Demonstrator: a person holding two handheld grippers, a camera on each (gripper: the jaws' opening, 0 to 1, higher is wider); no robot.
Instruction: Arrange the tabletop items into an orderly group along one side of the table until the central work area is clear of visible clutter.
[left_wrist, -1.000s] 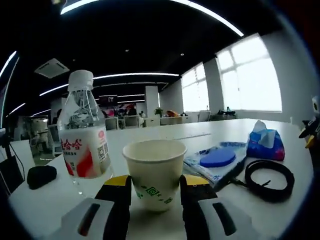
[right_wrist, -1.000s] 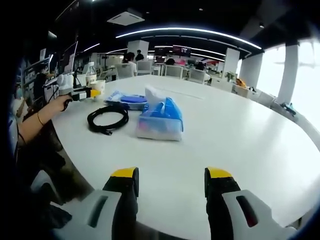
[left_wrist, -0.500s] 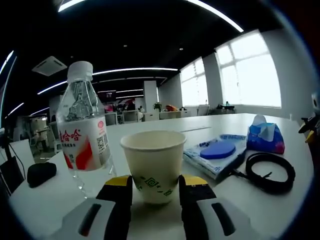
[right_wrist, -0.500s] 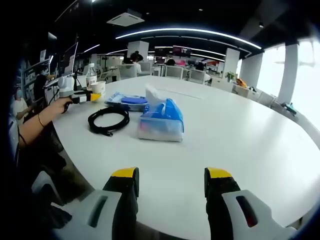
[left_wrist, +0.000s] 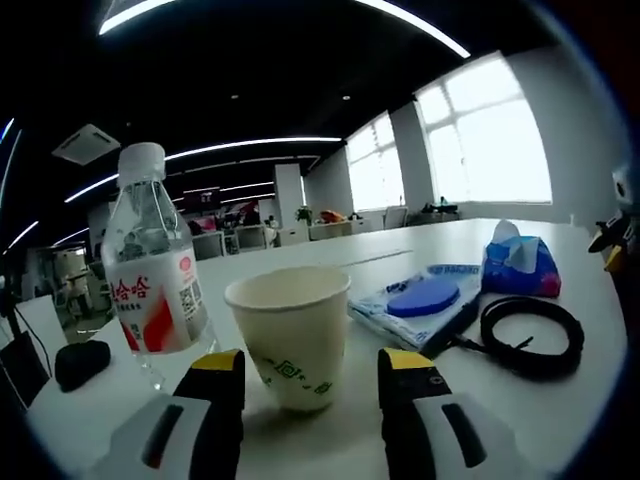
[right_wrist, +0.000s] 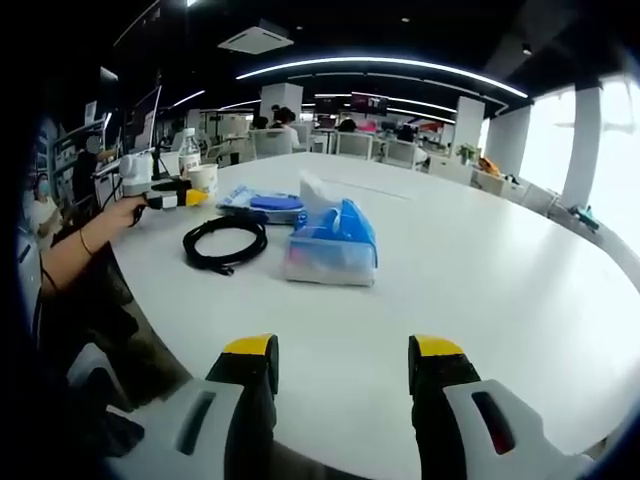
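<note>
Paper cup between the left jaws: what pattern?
Cream paper cup with a green print; left gripper view.

Bare table (right_wrist: 480, 290) right of tissue pack (right_wrist: 332, 243); coiled cable (right_wrist: 224, 240) left.

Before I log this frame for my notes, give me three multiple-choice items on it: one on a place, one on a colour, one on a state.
1. What stands just beside the cup?
A. bottle
B. tissue pack
C. cable

2. What colour is the bottle's cap?
A. blue
B. white
C. red

3. How are the left gripper jaws?
A. shut flat together
B. clamped on the bottle
C. open, either side of the cup

Answers: 1 A, the bottle stands next to the cup; 2 B, the cap is white; 3 C, gaps show between each jaw and the cup.
</note>
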